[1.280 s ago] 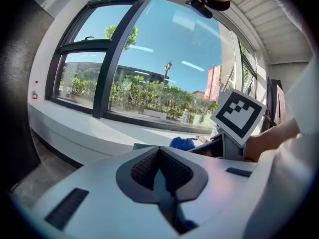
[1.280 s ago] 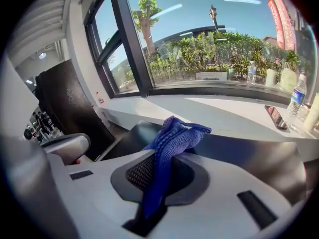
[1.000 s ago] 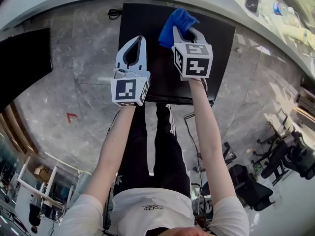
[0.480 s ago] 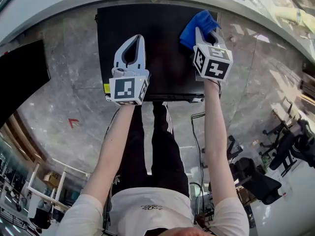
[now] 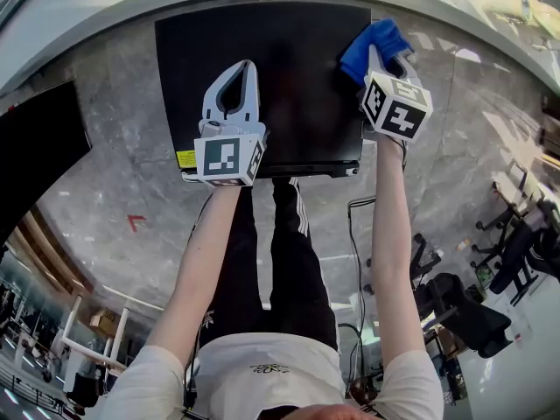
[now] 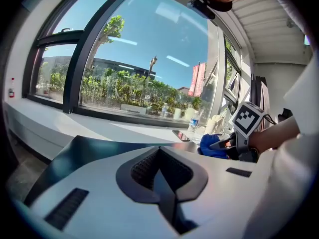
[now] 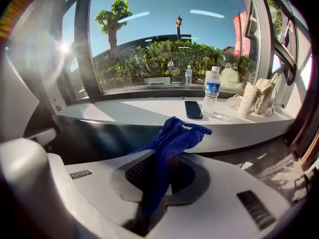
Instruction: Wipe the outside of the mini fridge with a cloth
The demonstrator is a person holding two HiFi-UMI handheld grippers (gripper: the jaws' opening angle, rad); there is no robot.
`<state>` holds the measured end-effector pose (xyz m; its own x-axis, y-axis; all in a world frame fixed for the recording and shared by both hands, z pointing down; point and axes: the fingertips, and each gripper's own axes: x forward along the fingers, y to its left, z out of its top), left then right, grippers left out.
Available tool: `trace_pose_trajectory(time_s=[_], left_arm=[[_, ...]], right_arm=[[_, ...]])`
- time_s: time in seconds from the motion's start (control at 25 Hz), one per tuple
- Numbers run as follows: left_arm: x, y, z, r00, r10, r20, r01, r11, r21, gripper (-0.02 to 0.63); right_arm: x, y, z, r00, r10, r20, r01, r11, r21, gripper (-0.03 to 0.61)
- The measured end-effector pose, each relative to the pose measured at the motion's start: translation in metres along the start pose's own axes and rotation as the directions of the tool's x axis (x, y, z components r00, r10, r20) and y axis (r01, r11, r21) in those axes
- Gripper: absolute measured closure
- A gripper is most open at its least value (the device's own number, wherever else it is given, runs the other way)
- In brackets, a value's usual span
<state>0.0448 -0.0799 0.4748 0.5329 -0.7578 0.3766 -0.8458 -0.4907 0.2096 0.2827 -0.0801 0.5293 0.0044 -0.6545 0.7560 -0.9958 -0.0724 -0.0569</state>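
1. Head view looks straight down on the black top of the mini fridge (image 5: 262,86), which stands on a grey marble floor (image 5: 105,164) against a curved white windowsill (image 5: 114,11). Both grippers are held over it.
2. From above, the left gripper (image 5: 241,68) hovers over the left half of the top, and the right gripper (image 5: 391,62) is at the far right corner with the blue cloth (image 5: 372,46) bunched at its tip.
3. Only the gripper views show the jaws. In the left gripper view they are pressed together with nothing between them. In the right gripper view they are clamped on the cloth, which stands up in a crumpled fold above them.
4. The right gripper view alone shows a dark phone (image 7: 193,109) and a water bottle (image 7: 212,91) on the sill beyond the fridge.
5. The left gripper view shows the cloth from the side, low at the fridge top's far corner; whether it touches cannot be told.
6. One second ago the cloth was near the middle of the top's back edge, and half a second ago right of centre. It has travelled rightward to the corner.
7. The left gripper now lies further in from the fridge's left edge.
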Motion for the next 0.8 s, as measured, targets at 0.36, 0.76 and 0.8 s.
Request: trace_pose_trajectory(time_s=[0.36, 0.76, 0.8], left_arm=[[-0.007, 0.009, 0.003, 1.000, 0.017, 0.014, -0.017, 1.000, -0.005, 0.611], [-0.046, 0.057, 0.016, 0.994, 0.097, 0.059, -0.096, 0.995, -0.020, 0.611], [-0.051, 0.064, 0.018, 0.992, 0.108, 0.065, -0.107, 0.994, -0.024, 0.611]], right_arm=[[-0.017, -0.006, 0.016, 0.998, -0.039, 0.052, 0.042, 0.998, -0.051, 0.517], [-0.069, 0.152, 0.070, 0.942, 0.252, 0.220, -0.239, 0.967, -0.085, 0.517], [-0.070, 0.172, 0.073, 0.933, 0.282, 0.223, -0.267, 0.959, -0.094, 0.517]])
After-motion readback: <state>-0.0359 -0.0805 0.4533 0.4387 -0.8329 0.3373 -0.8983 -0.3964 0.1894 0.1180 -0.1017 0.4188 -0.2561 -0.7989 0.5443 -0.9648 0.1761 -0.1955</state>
